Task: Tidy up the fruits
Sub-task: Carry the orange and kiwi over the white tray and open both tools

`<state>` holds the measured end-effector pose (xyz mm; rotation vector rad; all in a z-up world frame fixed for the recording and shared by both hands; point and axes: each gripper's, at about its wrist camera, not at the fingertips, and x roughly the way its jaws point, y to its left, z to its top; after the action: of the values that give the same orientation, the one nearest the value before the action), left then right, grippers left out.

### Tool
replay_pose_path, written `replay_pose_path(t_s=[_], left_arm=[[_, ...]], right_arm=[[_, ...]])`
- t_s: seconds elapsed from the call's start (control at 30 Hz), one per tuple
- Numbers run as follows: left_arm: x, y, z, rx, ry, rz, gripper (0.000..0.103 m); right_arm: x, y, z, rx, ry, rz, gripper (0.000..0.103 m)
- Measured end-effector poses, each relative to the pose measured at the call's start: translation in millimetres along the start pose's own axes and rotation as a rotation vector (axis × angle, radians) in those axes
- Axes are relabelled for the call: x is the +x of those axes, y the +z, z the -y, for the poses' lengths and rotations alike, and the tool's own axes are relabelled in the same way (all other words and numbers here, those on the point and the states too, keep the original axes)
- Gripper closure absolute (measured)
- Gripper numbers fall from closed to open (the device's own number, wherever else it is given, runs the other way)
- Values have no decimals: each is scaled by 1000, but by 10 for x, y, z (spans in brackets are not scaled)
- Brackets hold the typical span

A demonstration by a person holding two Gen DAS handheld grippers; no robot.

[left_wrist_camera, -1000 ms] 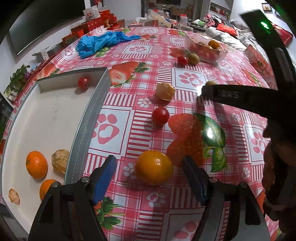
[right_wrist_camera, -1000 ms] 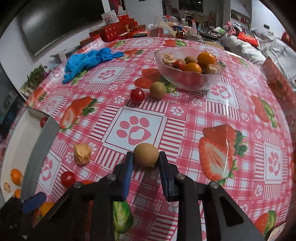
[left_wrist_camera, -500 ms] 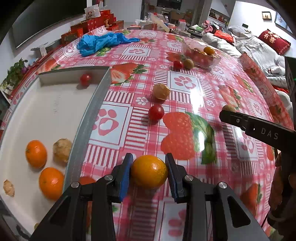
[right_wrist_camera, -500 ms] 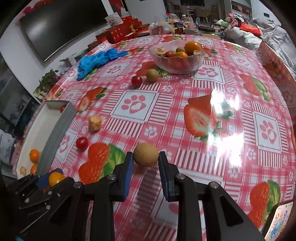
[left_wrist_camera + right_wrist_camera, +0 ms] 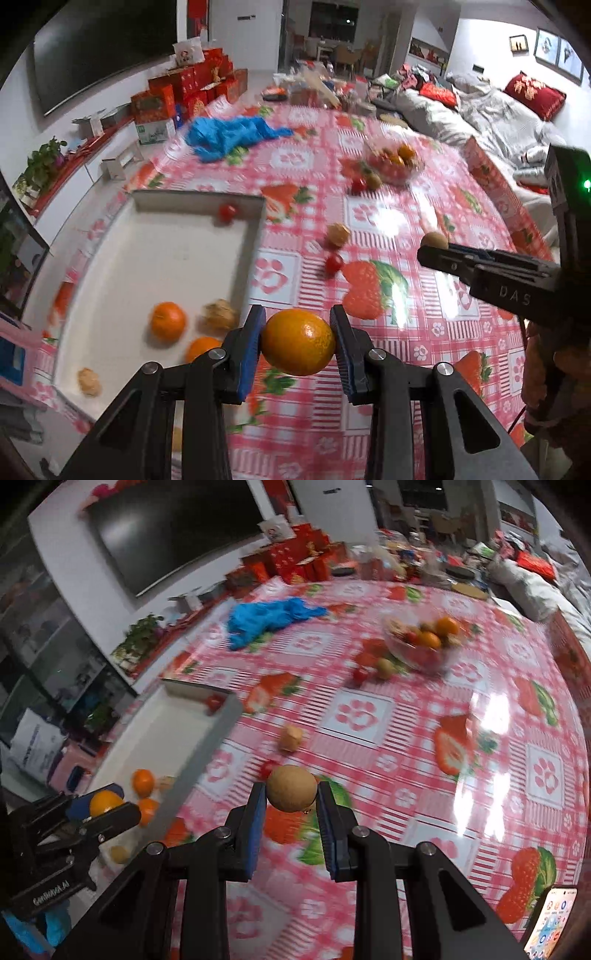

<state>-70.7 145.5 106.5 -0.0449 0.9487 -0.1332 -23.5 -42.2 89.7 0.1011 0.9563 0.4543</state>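
Observation:
My left gripper (image 5: 297,341) is shut on an orange (image 5: 298,341) and holds it above the table, just right of the white tray (image 5: 110,266). My right gripper (image 5: 291,794) is shut on a round tan longan (image 5: 291,788), lifted over the tablecloth. The tray holds two oranges (image 5: 168,320), a husked fruit (image 5: 221,314), a small tan fruit (image 5: 88,380) and a cherry tomato (image 5: 227,212). A cherry tomato (image 5: 334,263) and a husked fruit (image 5: 339,233) lie loose on the cloth. The right gripper also shows in the left wrist view (image 5: 432,245).
A glass bowl (image 5: 402,651) of mixed fruit stands at the far side, with a tomato (image 5: 360,674) and a green-brown fruit (image 5: 386,668) beside it. A blue cloth (image 5: 269,618) lies far left. A phone (image 5: 550,919) lies at the near right edge.
Both grippers have risen away from the table with their fruits. The left gripper closed on the orange a second ago and lifted it; the right kept hold of the longan.

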Motion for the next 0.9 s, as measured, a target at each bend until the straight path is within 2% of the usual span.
replay_pose_path(t_s=[0.13,0.37,0.5,0.63,0.9], left_arm=[[-190,49,-289,-41,32,38,65],[-459,185,-896,-128,102,86,65],[-547,265,-1164,-157,144,111,65],[-380,221,-1356,-199,162,77,65],[235,-138,-1448,-242,183,-43,65]], right_arm=[[-48,168,-303,-42,39,9,73],[-111,561,-992,-187,80,28,73],[-8,685,-1295,-249,94,13,73],[367,642,-1466,-259,97,-62,73],[1091,311,-1457,-239,72,-220,73]])
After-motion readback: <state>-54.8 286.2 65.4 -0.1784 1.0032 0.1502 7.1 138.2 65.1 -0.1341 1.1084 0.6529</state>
